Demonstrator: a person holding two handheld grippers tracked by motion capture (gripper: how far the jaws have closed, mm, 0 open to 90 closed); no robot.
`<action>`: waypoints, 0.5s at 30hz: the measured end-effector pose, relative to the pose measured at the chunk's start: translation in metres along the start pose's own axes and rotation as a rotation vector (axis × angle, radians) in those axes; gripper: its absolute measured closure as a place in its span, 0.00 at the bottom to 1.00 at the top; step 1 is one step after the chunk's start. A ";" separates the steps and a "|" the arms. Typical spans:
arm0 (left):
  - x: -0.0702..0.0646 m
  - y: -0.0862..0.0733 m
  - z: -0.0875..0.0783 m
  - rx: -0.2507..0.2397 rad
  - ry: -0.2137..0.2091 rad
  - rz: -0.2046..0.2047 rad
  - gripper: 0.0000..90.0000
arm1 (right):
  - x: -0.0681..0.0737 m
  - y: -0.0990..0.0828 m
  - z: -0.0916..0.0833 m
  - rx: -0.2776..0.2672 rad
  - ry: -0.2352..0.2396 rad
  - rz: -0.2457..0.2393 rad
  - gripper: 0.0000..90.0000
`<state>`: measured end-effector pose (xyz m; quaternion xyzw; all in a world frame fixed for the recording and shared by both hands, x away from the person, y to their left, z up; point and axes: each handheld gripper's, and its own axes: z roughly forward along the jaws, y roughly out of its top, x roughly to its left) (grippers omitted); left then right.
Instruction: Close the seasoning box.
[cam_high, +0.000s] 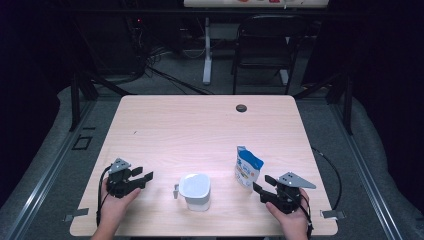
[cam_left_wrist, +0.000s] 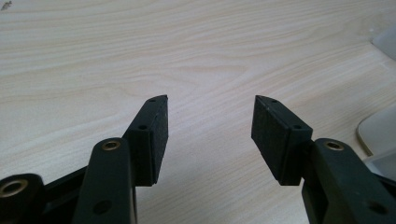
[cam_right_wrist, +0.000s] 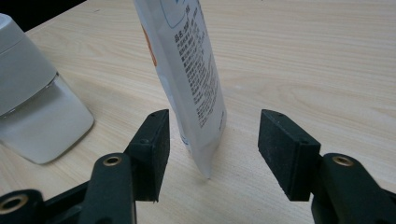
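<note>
Pale wood-grain laminate covers the table (cam_high: 200, 125), which has a dark round grommet (cam_high: 241, 108) near its far edge. Near the front edge stands a white plastic jug with a flat lid (cam_high: 195, 191); its small handle points left in the high view, and whether anything is inside cannot be made out from above. To its right stands a blue and white printed stand-up pouch (cam_high: 247, 168), upright with a slight lean, its print too small to read in the high view.

The left gripper (cam_high: 141, 178) rests low near the front left of the table, well apart from the jug, its jaws spread wide with bare wood between them. In the left gripper view (cam_left_wrist: 210, 126) the jug is cut off at the right edge, so just a pale corner of it (cam_left_wrist: 380, 130) appears.

The right gripper (cam_high: 264, 184) sits just beside the pouch, on its near right side. In the right gripper view (cam_right_wrist: 214, 140) the jaws stand wide and the pouch's lower edge (cam_right_wrist: 198, 93) lies between them, closer to the left pad; no pad presses on it. The pouch's top is cut off by the frame, and its small black text is blurred. The jug (cam_right_wrist: 32, 107) shows at the left, partly cropped.

Beyond the table, a folding chair (cam_high: 265, 45) and cables sit in deep shadow.
</note>
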<state>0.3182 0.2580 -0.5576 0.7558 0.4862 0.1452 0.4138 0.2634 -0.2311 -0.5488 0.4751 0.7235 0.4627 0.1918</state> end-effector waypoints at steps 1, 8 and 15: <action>0.000 0.000 0.000 0.003 -0.001 -0.001 0.52 | 0.000 0.000 0.000 0.000 0.002 0.000 0.49; 0.000 0.000 0.000 0.000 -0.005 -0.008 0.52 | 0.001 -0.001 0.002 0.001 0.009 0.003 0.49; 0.002 0.000 -0.001 -0.004 -0.004 -0.015 0.51 | 0.000 -0.001 0.003 0.006 0.010 0.004 0.49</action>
